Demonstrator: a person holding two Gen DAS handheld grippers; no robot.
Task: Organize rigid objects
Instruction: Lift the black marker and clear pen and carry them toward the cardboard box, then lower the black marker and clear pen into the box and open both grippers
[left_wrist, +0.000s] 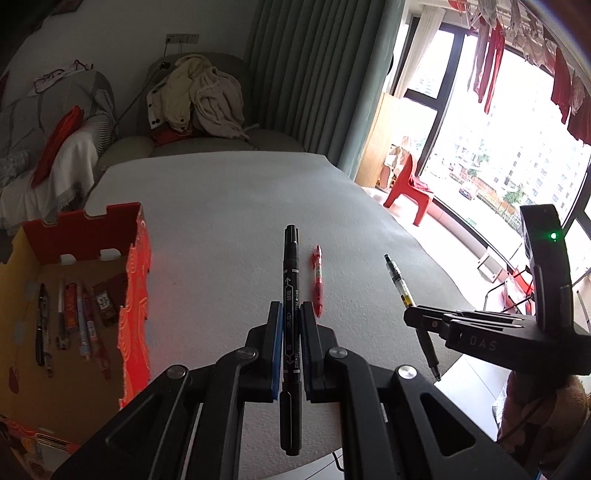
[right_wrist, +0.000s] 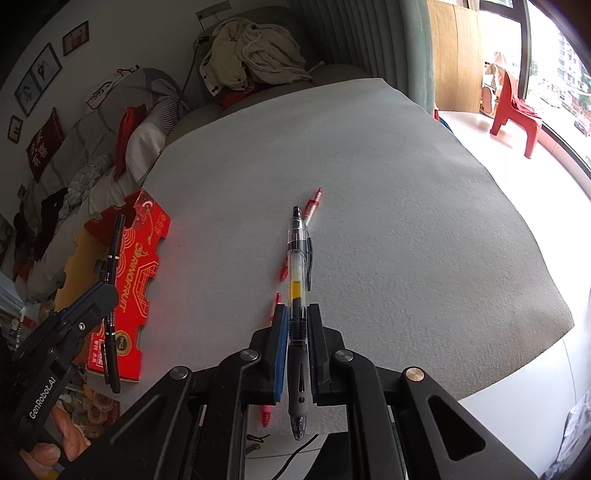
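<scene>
Grey soft cover (left_wrist: 221, 206) over the bench, with a bright window and a red chair (left_wrist: 410, 188) far off at the back. Nearest, left claw (left_wrist: 288, 317) squeezed tight on a black marker (left_wrist: 291, 295), lifted off the cover and pointing away. Right claw (right_wrist: 295, 321) squeezed tight on a clear pen (right_wrist: 297, 266) with yellow inside, also up in the air. Two pens held, one in each claw. Just past them, one red pen (left_wrist: 317, 280) lying loose on the cover, touched by nothing; another small pink or red bit low by the right claw, too hidden to name. Off to the left side, a red and yellow cardboard box (left_wrist: 135, 280) with its top open. Down in the box, a row of pens (left_wrist: 70, 317) and a small dark packet (left_wrist: 107, 304), lying flat on the bottom, side by side. Next job, most likely: carry both pens over the box. Best to keep the squeeze firm, go high enough to clear the tall red wall, and take turns so the claws do not bump. Then lower each pen close to the bottom, lined up with the row, and only then let go, so nothing bounces or rolls. After that, back for the red pen.
</scene>
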